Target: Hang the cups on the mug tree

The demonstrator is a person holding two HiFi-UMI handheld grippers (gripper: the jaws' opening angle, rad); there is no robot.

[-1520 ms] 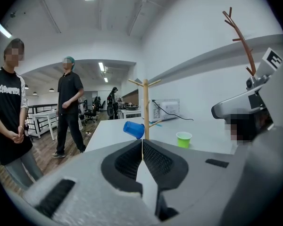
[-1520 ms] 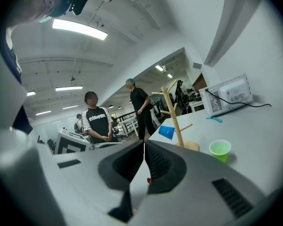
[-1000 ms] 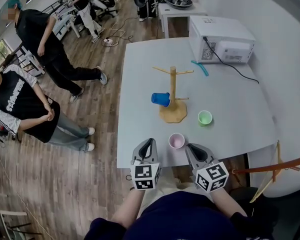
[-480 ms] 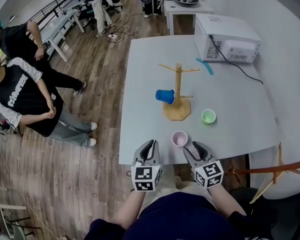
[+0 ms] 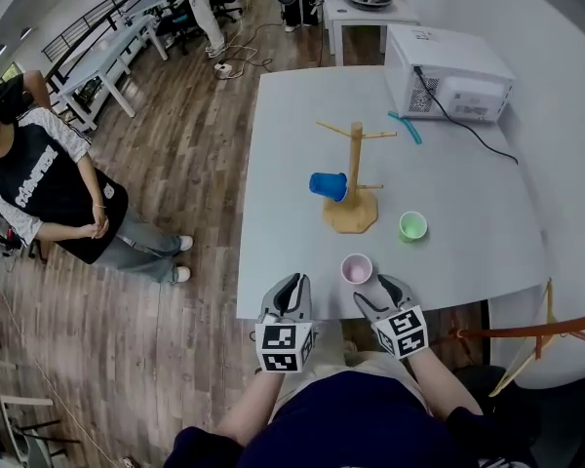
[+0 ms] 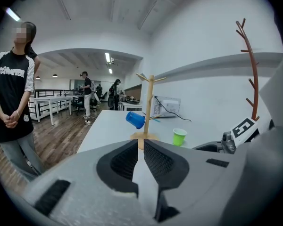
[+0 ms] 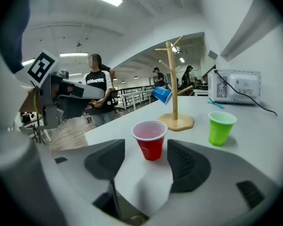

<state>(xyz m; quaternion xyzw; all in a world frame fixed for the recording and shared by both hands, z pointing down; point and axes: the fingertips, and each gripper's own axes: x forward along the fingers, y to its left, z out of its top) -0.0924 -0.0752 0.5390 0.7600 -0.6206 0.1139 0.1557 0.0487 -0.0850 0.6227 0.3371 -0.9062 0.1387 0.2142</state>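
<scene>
While you hold both tools at the near edge of the pale grey surface, your right gripper has its jaws spread wide; they have just been opening. The red plastic cup with a white rim stands upright in line with that gap, right at the jaw tips, and neither pad touches it. Your left gripper sits just beside the right one, at its 9 o'clock in the head view, with its jaws closed together on nothing.

From the head view, the wooden mug tree on its flat base stands near the middle of the surface. The blue plastic cup already hangs tilted on a low peg at the tree's 9 o'clock, its mouth turned towards the trunk. The lime green plastic cup stands upright at the tree's 4 o'clock, just clear of the base. The red cup is at the tree's 6 o'clock, apart from the base and close to the surface's near edge.

At the tree's 1 o'clock, a white box-shaped appliance with a black cable sits at the far corner, and a thin turquoise strip lies in front of it. A person in a black T-shirt stands on the wooden floor at your 9 o'clock.
</scene>
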